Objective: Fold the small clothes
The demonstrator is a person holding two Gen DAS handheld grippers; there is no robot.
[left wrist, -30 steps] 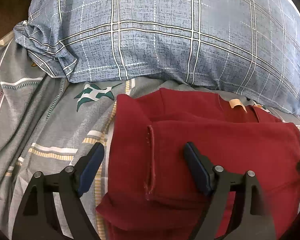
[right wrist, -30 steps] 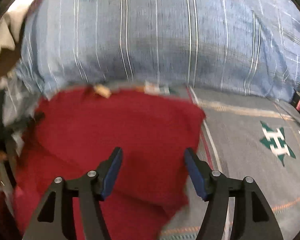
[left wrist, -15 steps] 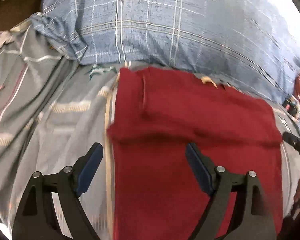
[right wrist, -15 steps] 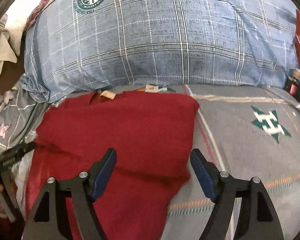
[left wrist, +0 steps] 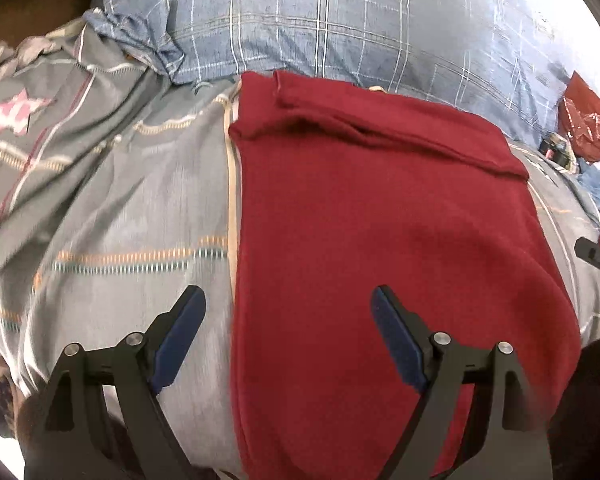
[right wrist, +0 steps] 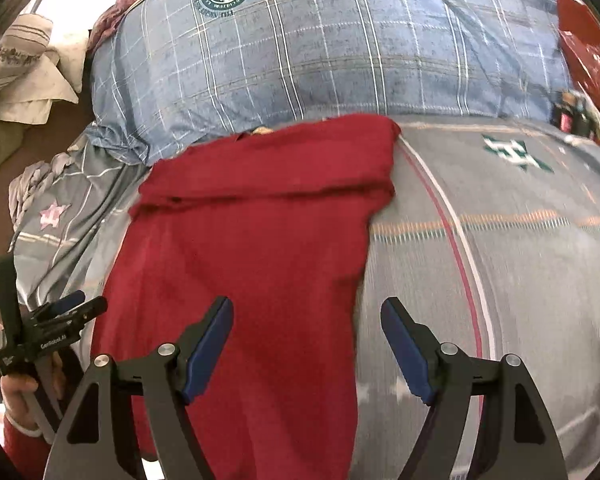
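A dark red garment [left wrist: 380, 240] lies flat on the grey patterned bedsheet [left wrist: 120, 200], its sleeves folded in across the top near the pillow. It also shows in the right wrist view [right wrist: 252, 240]. My left gripper [left wrist: 288, 320] is open and empty, above the garment's lower left edge. My right gripper [right wrist: 306, 330] is open and empty, above the garment's lower right edge. The left gripper's body shows in the right wrist view [right wrist: 48, 332], held by a hand.
A large blue plaid pillow [left wrist: 340, 20] [right wrist: 320, 48] lies just beyond the garment. Red items and small clutter [left wrist: 584, 128] sit at the far right. White cloths [right wrist: 24, 68] lie at the far left on a brown surface.
Both grippers have drawn back toward the garment's lower end, so more of the red garment and the bedsheet shows. Both stay open and empty.
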